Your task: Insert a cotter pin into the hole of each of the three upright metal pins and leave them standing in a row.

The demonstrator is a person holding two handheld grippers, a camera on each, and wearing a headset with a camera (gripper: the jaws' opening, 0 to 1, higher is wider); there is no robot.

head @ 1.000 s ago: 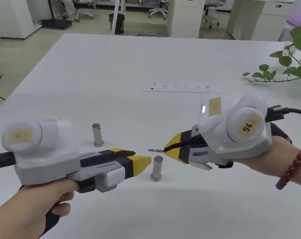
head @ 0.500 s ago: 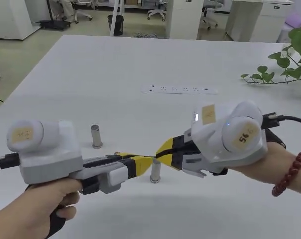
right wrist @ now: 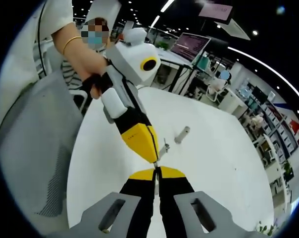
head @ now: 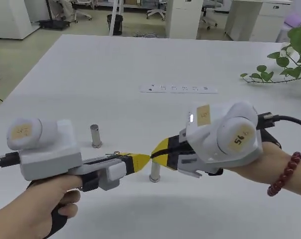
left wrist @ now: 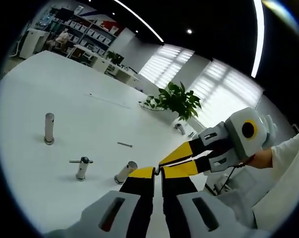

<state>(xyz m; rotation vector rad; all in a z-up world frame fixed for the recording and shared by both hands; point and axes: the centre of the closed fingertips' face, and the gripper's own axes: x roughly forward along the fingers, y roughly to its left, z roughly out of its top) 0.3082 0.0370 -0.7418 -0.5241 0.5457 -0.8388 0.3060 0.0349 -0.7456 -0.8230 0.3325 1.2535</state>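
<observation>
My left gripper (head: 144,158) and right gripper (head: 154,151) meet tip to tip above the white table. Both are shut on the thin cotter pin, which is hidden between the yellow tips. In the left gripper view my own jaws (left wrist: 157,172) touch the right gripper (left wrist: 163,162). Just below the tips stands a bare metal pin (head: 154,171). A second bare pin (head: 95,135) stands upright to the left. A third pin (left wrist: 81,167) has a cotter pin through its top. A loose cotter pin (left wrist: 124,145) lies on the table.
A white power strip (head: 179,89) lies flat further back on the table (head: 90,74). A green plant (head: 285,59) reaches in at the right edge. Office chairs and desks stand beyond the far edge.
The two grippers have come together until their tips touch. The left jaws, slightly apart a second ago, have shut over the cotter pin that stuck out of the right gripper.
</observation>
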